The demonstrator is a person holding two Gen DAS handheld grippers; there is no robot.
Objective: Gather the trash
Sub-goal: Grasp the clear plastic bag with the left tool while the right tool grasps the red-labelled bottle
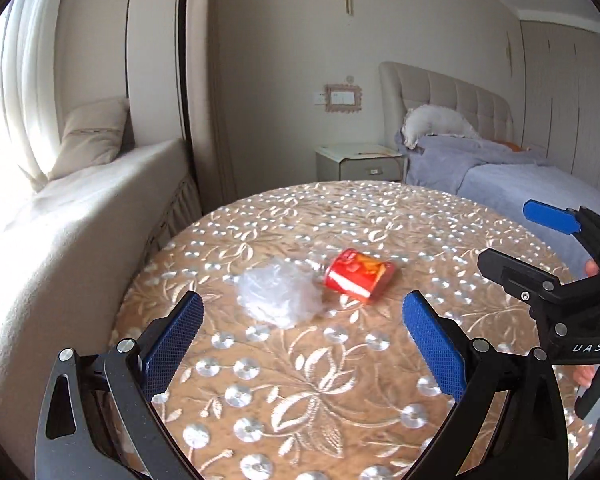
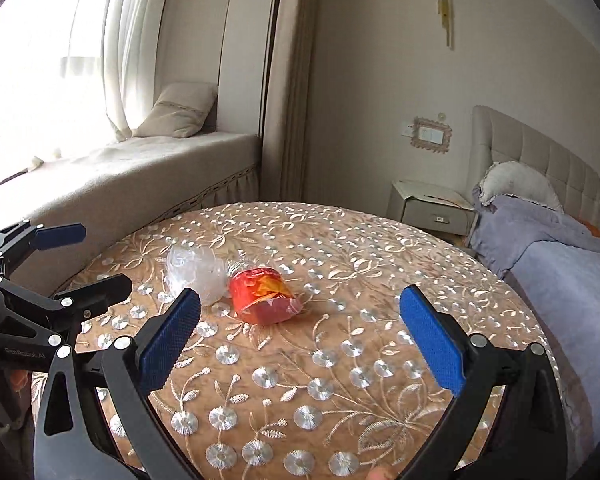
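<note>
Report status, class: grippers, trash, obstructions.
Left gripper open, empty. Right gripper open, empty. Red wrapper and clear plastic wad side by side on table. Nothing blocking.

Ahead of the left tool (image 1: 302,344), bare bench (image 1: 300,392) runs up to the crumpled clear plastic (image 1: 278,296), with the red wrapper (image 1: 358,280) touching it on the right. The right tool (image 2: 300,340) has the same open cloth before it. Each tool flanks the other.

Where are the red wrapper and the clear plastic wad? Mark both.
red wrapper (image 1: 358,280), left wrist view, middle of its printed side.
clear plastic wad (image 1: 278,297), left wrist view, centre of the crumpled mass.
</note>
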